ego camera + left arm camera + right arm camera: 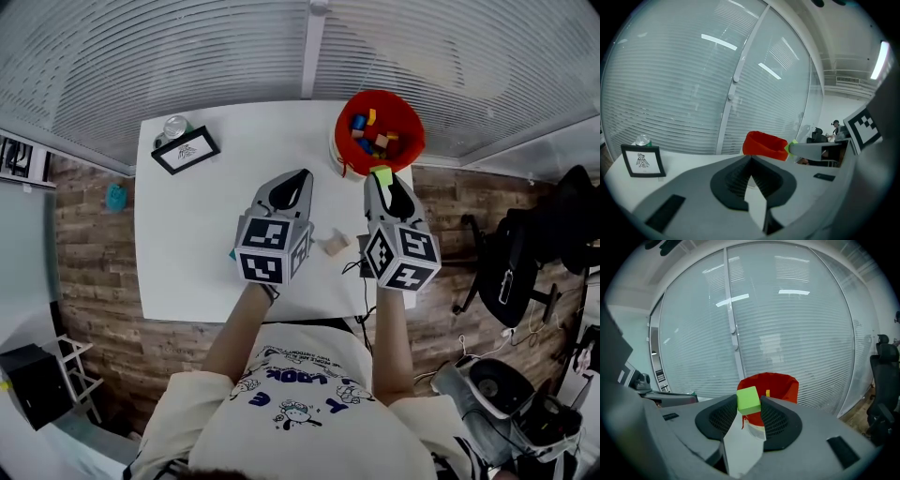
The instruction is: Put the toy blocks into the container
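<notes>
A red container (380,131) stands at the table's far right corner with several coloured blocks inside. My right gripper (382,175) is shut on a green block (748,400), held just short of the container's (774,383) near rim. The same green block (382,174) shows at the jaw tips from the head view. My left gripper (298,177) hovers over the middle of the table, shut with nothing in it; its own view shows the red container (764,144) ahead. A wooden block (334,245) lies on the table between the two grippers, and a teal block (233,254) peeks out by the left one.
A framed picture (186,149) and a can (175,127) stand at the table's (187,253) far left corner. Window blinds run behind the table. A black office chair (525,258) and a cable at the table's right edge sit to the right.
</notes>
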### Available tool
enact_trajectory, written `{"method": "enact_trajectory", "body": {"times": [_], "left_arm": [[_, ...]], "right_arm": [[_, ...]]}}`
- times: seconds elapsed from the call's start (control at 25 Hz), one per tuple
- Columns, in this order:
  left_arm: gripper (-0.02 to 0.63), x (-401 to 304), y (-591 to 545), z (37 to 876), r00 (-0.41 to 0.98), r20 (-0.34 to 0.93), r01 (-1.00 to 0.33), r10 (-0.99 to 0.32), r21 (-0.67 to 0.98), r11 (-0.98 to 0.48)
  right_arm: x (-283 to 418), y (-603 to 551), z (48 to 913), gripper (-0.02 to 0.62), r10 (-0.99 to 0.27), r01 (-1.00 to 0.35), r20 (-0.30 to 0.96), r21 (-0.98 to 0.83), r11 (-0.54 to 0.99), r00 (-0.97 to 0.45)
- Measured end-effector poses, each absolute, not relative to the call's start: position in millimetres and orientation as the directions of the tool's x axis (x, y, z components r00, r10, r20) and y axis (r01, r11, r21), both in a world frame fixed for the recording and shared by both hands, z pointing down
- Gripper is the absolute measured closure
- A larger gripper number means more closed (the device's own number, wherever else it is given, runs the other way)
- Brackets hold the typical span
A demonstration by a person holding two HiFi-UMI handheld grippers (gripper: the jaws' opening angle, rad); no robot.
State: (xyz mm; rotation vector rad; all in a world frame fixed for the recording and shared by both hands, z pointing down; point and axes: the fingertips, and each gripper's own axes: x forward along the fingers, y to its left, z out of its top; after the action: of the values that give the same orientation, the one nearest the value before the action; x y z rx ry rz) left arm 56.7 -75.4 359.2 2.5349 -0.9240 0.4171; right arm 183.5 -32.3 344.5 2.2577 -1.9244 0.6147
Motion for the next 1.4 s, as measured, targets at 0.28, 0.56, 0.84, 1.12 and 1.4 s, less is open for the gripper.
{"method": "enact_trajectory", "body": {"times": [0.28, 0.56, 0.84, 1.12, 1.4], "left_arm": [[0.575, 57.5, -76.6, 357.5, 0.733, 0.408, -0.666, -0.544, 0.272, -0.694], [0.575, 53.2, -80.5, 356.6, 0.732, 0.405, -0.669, -0.548, 0.275, -0.69], [0.575, 55.0, -80.1, 361.3, 0.735, 0.417, -0.664, -0.534, 0.284, -0.692], [0.575, 56.2, -82.8, 370.6, 0.733, 0.437, -0.665, -0.521, 0.302, -0.683], [0.575, 54.3, -86.9, 373.9, 0.732, 0.443, -0.668, -0.518, 0.313, -0.675]], "right_arm": [[196.5, -43.0, 337.2, 0.443, -0.927, -0.965, 0.354, -0.171, -0.197, 0.126], [202.8, -52.7, 333.9, 0.443, -0.928, -0.963, 0.341, -0.162, -0.214, 0.148], [209.2, -59.9, 337.7, 0.443, -0.925, -0.962, 0.342, -0.148, -0.229, 0.167], [216.7, -67.4, 341.8, 0.443, -0.922, -0.962, 0.343, -0.139, -0.236, 0.177], [224.0, -75.4, 336.5, 0.443, -0.925, -0.961, 0.33, -0.13, -0.243, 0.189]]}}
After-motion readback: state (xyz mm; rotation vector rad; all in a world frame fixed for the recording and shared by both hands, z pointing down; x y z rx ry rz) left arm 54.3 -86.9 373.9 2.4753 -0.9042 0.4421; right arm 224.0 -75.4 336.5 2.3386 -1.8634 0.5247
